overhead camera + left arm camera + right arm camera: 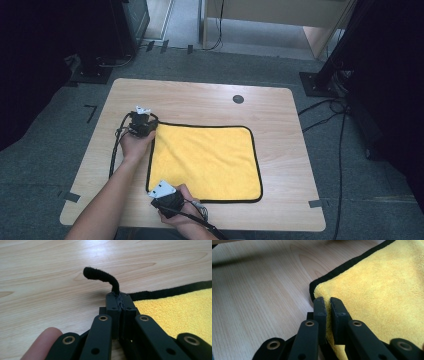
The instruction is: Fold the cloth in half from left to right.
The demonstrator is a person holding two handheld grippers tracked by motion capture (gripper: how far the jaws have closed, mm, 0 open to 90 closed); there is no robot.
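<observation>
In the left gripper view the left tongs point(119, 298) are pressed together on the black-bound corner of the yellow cloth point(180, 312), and a short curl of the black edging point(100, 276) stands up above the jaw tips toward the upper middle of the frame, lifted clear of the wood; a fingertip point(42, 342) shows at the lower left edge. In the right gripper view the right tongs point(328, 305) sit nearly together with a fold of the yellow cloth point(382, 282) pinched between the two jaws, just below the cloth's rounded corner, whose black border point(342, 268) runs off to the upper right. In the high view the left tongs point(145, 120) are at the cloth's upper left corner, held by the left hand point(134, 145), and the right tongs point(161, 190) are at its lower left corner, held by the right hand point(185, 210) at the bottom of the frame. The cloth point(205, 162) lies flat in the middle of the pale wooden worktop point(280, 115), its left edge running between the two tongs. A small dark round disc point(238, 99) is set in the worktop above the cloth's upper right corner, apart from it. Grey carpet point(50, 135) surrounds the worktop, with black cables point(330, 112) trailing at the right.
</observation>
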